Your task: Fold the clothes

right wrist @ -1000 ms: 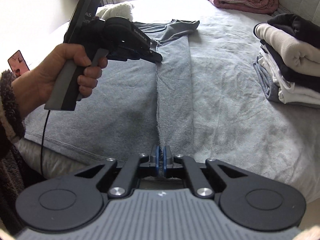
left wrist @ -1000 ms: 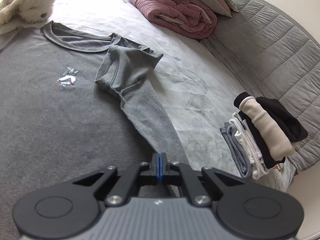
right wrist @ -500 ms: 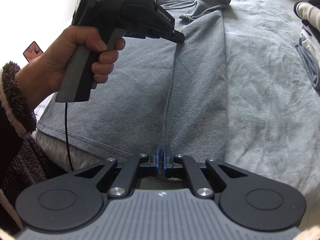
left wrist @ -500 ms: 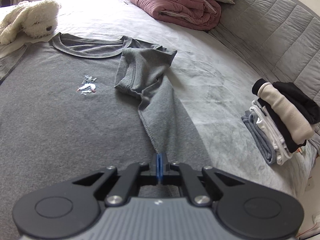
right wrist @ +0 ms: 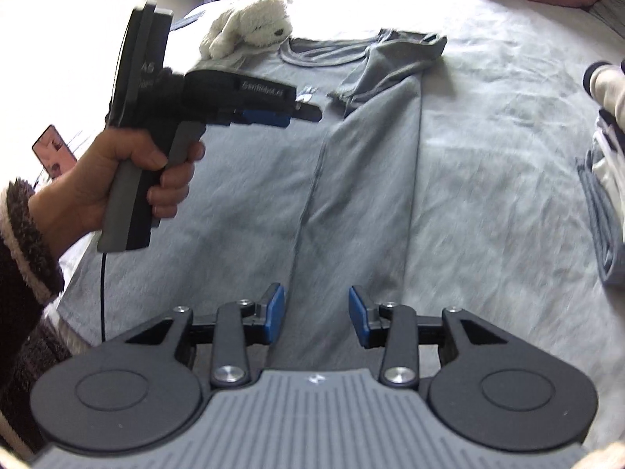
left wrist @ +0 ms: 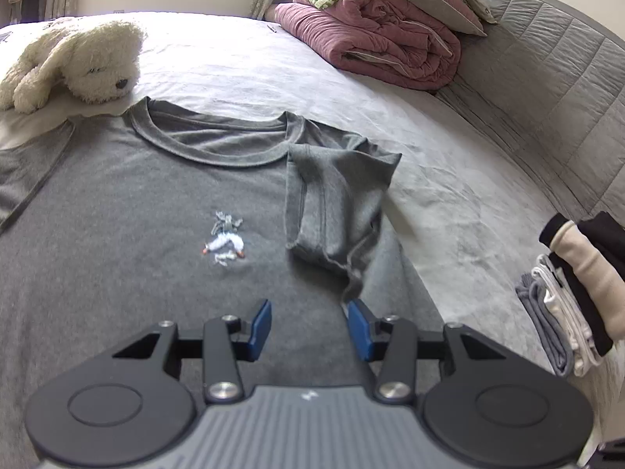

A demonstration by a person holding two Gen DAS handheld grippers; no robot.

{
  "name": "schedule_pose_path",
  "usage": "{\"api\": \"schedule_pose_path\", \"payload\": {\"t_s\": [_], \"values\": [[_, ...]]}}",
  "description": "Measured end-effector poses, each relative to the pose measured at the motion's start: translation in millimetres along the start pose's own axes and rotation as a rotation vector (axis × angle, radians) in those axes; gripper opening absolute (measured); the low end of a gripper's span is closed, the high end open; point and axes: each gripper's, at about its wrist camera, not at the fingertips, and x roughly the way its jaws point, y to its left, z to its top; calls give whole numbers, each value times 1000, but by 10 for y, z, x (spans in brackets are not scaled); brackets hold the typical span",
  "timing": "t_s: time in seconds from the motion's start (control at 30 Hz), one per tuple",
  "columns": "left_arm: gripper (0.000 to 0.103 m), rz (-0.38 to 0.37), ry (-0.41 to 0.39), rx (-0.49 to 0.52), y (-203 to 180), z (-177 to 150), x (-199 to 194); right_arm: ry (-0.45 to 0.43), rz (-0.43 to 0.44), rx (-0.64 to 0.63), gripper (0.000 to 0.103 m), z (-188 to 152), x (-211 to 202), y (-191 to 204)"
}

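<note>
Both grippers, left gripper and right gripper, have just spread and dropped the T-shirt edge, laying its right side folded inward.

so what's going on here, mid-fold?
A person is folding a grey T-shirt spread on the bed, with a handheld tool in each hand. One side of the shirt, sleeve included, already lies folded over the body. Both tools have just been opening and now hang open, nothing between the pads: the left tool near the folded edge, the right tool over the folded strip near the hem. A stack of folded clothes sits at the bedside.
</note>
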Motion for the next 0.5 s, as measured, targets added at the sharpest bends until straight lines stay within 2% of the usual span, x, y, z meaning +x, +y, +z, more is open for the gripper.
{"api": "schedule_pose_path", "payload": {"t_s": [0.13, 0.23, 0.3, 0.37, 0.5], "values": [[44, 2, -48, -8, 132, 221, 200, -88, -33, -14, 41, 525, 223, -244], [42, -44, -66, -50, 226, 360, 347, -133, -30, -32, 41, 891, 452, -407], [41, -78, -72, -72, 249, 429, 432, -161, -10, -36, 41, 1102, 609, -510], [34, -114, -78, -84, 235, 465, 498, -183, 27, -15, 41, 1322, 807, -644], [33, -144, -100, -105, 214, 465, 635, -228, 124, 85, 37, 1677, 1195, -930]]}}
